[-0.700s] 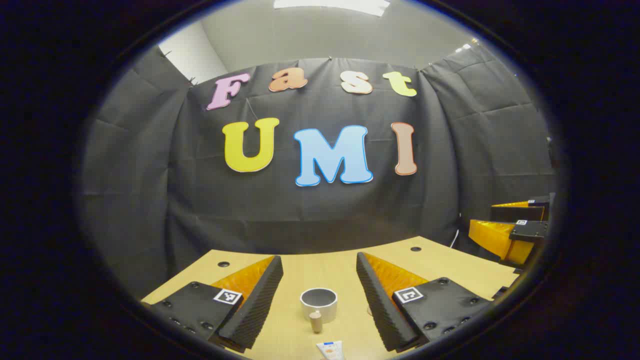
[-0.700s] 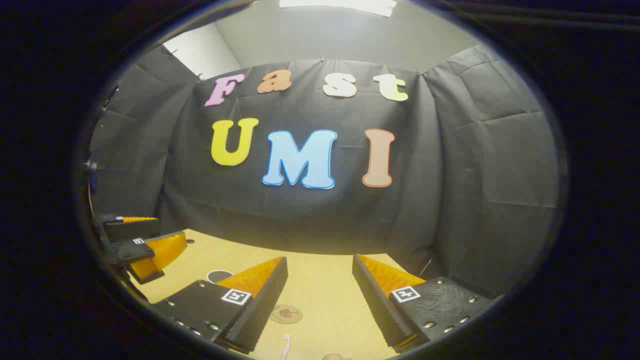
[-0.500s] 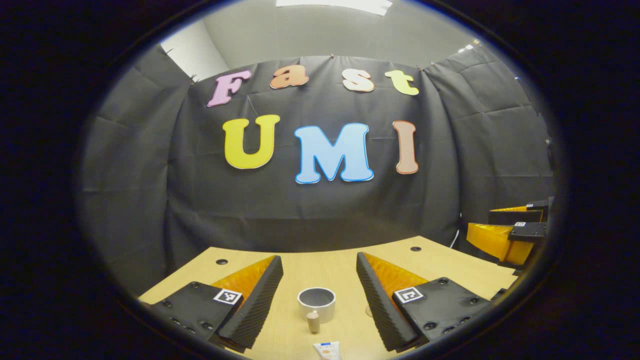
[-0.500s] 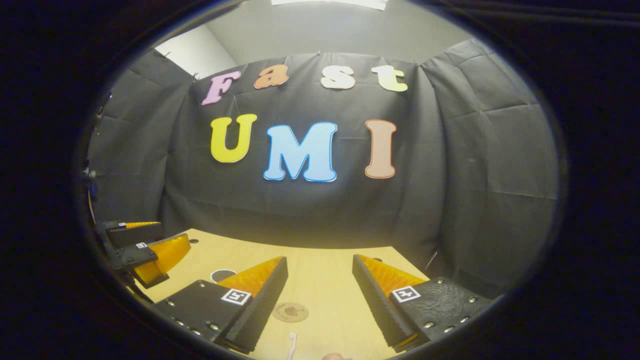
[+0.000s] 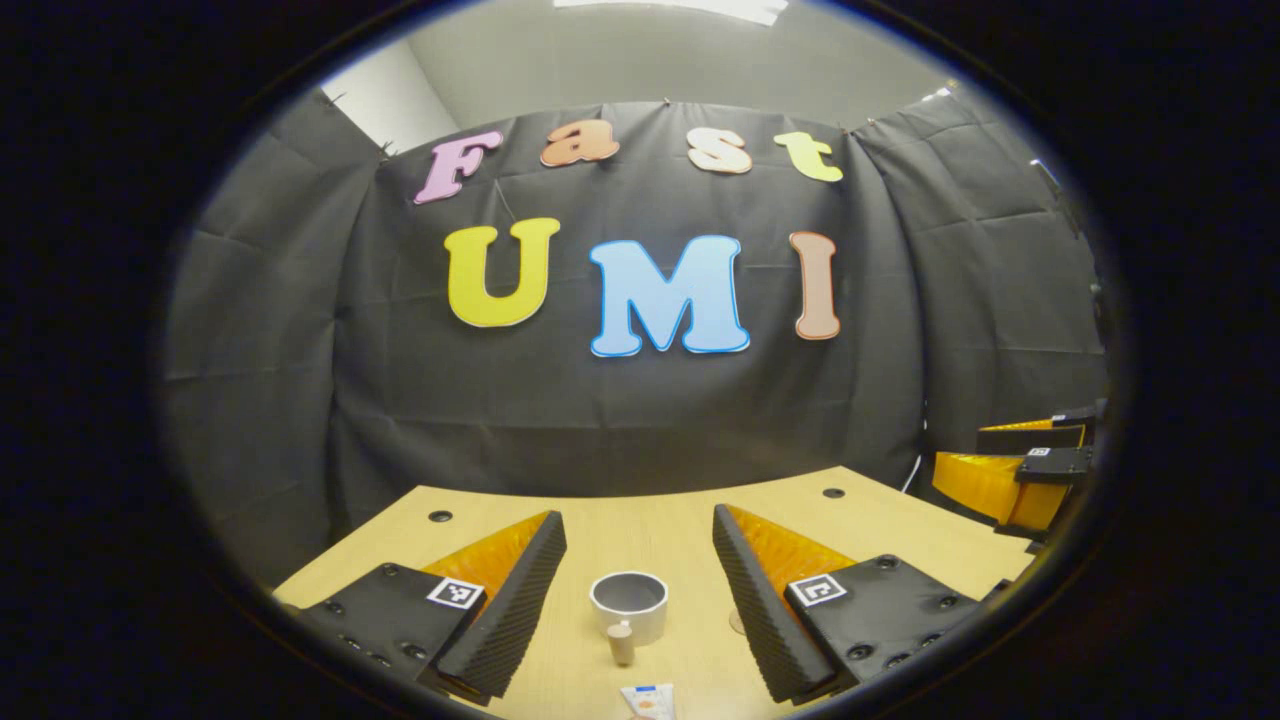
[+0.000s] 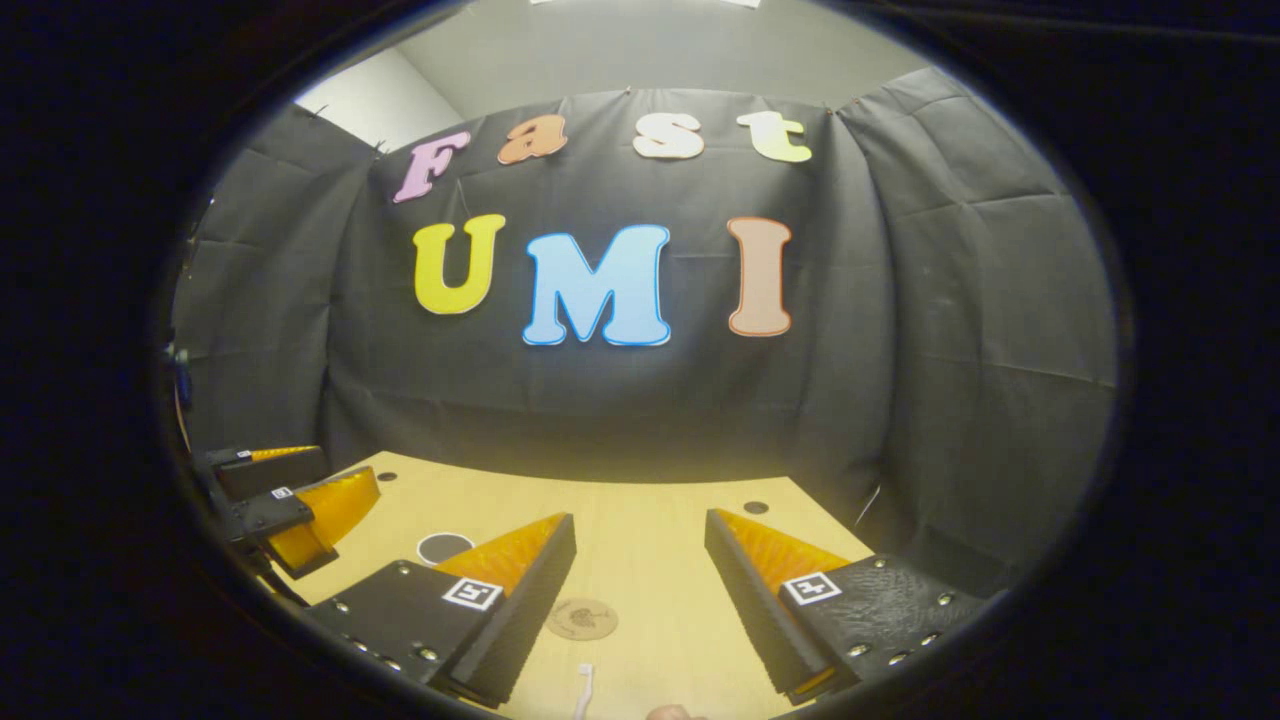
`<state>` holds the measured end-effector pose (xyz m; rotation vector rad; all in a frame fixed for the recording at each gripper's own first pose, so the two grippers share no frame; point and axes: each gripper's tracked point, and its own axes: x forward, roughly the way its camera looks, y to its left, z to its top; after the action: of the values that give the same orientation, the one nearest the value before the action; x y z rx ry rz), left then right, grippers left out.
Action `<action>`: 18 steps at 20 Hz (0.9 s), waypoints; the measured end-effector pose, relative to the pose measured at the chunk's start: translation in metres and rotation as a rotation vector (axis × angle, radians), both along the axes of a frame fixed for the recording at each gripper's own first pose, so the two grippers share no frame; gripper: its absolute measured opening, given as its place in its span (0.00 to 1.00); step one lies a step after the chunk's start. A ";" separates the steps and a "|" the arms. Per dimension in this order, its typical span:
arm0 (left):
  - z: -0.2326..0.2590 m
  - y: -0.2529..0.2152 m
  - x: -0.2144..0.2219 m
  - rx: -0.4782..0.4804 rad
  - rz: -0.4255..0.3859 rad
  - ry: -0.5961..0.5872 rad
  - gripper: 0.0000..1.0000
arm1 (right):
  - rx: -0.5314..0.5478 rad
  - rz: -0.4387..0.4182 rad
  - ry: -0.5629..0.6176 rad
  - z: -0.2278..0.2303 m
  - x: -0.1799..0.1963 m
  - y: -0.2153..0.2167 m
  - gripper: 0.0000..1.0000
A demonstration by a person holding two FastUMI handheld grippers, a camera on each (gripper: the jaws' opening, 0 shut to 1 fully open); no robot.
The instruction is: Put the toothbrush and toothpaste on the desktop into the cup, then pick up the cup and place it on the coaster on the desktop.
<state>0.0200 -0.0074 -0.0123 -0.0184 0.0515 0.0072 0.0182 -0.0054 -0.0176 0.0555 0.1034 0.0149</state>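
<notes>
Left gripper (image 5: 638, 570) hung above the desktop (image 5: 880, 520) with its jaws wide apart and nothing between them. From its own view the cup (image 5: 629, 605) stood upright at 12 o'clock, framed in the gap between the fingers but apart from both; it was a short pale cylinder, open mouth up, interior grey. Just nearer, at 6 o'clock of the cup, stood a small tan cap-like piece (image 5: 620, 642), and nearer again the toothpaste (image 5: 646, 701) lay flat, white tube with a blue band, partly cut off by the view's lower edge. Right gripper (image 6: 640, 575) was likewise spread wide and empty. Ahead of it at about 11 o'clock the coaster (image 6: 581, 619) lay flat, round, brown, with a faint printed figure. Toothbrush (image 6: 584, 690) lay close in at 6 o'clock, only its pale head end visible.
</notes>
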 end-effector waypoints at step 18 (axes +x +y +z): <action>-0.132 -0.016 -0.012 -0.127 -0.054 0.485 0.93 | 0.022 0.093 0.478 -0.111 -0.015 0.035 0.87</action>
<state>0.0080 -0.0237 -0.1445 -0.1419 0.5371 -0.0458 0.0031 0.0300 -0.1287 0.0756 0.5838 0.0962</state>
